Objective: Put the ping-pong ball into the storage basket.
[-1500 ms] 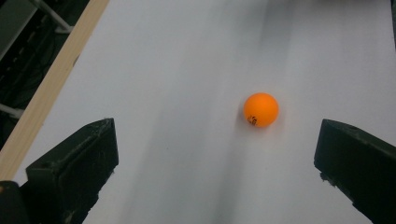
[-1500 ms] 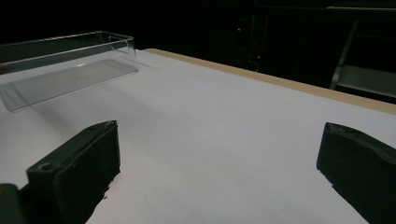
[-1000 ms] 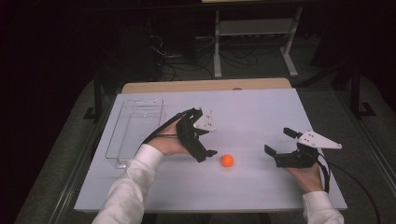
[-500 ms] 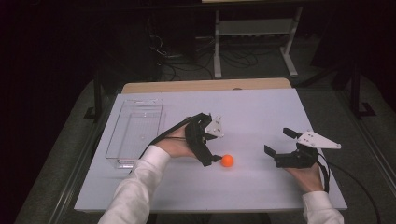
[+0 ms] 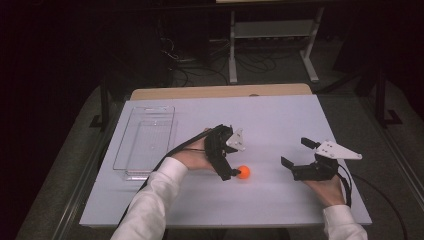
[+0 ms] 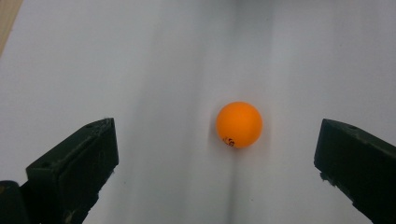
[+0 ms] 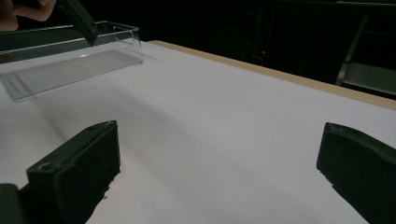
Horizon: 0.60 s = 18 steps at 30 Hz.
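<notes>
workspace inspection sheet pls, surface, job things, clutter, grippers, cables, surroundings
surface: white rectangular table top, tan edge at the far side
job's things: small orange ball on the table, between the left gripper's fingers, untouched
clutter: clear plastic rectangular tray, nothing in it, at the table's left
grippers: left gripper open at the ball; right gripper open, holding nothing
cables: black cable trailing from the left gripper
surroundings: dark floor, light metal shelf frame beyond the table
</notes>
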{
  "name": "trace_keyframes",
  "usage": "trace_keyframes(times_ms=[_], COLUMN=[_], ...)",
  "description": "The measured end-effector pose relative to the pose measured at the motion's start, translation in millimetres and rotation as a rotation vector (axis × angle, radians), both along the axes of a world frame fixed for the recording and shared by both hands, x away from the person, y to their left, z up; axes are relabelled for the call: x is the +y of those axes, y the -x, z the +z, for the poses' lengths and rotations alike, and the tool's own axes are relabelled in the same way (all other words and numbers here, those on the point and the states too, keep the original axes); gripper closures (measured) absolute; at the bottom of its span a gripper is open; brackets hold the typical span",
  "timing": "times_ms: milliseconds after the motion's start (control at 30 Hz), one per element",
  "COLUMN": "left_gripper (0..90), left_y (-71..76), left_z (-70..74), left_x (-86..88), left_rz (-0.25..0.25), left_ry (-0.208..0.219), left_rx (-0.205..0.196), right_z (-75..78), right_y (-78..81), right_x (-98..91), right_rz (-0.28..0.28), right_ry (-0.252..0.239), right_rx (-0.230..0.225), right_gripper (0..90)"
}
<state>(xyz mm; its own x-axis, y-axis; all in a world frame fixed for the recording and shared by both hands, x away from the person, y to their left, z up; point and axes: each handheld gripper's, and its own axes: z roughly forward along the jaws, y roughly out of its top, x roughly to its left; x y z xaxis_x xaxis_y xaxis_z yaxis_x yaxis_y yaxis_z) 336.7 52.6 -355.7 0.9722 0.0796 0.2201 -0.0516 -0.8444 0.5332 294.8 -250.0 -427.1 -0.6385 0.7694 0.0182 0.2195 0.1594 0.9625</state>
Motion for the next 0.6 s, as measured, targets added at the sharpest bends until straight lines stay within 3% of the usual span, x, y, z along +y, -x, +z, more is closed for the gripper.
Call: trace_keyframes(times_ms=[400,600], left_gripper=[0.0,0.0], left_y=[-1.2,-0.9], left_z=[-10.1,-18.4], left_x=[-11.5,-17.4], left_rz=[-0.024,-0.033], left_ry=[-0.039,-0.08], left_rx=[0.021,0.027], right_z=[-0.4,-0.4], right_y=[0.0,0.2], right_x=[0.3,0.4], right_rz=[0.002,0.003], right_ry=[0.0,0.003], right_rx=[0.004,0.003], right_gripper=[0.0,0.0])
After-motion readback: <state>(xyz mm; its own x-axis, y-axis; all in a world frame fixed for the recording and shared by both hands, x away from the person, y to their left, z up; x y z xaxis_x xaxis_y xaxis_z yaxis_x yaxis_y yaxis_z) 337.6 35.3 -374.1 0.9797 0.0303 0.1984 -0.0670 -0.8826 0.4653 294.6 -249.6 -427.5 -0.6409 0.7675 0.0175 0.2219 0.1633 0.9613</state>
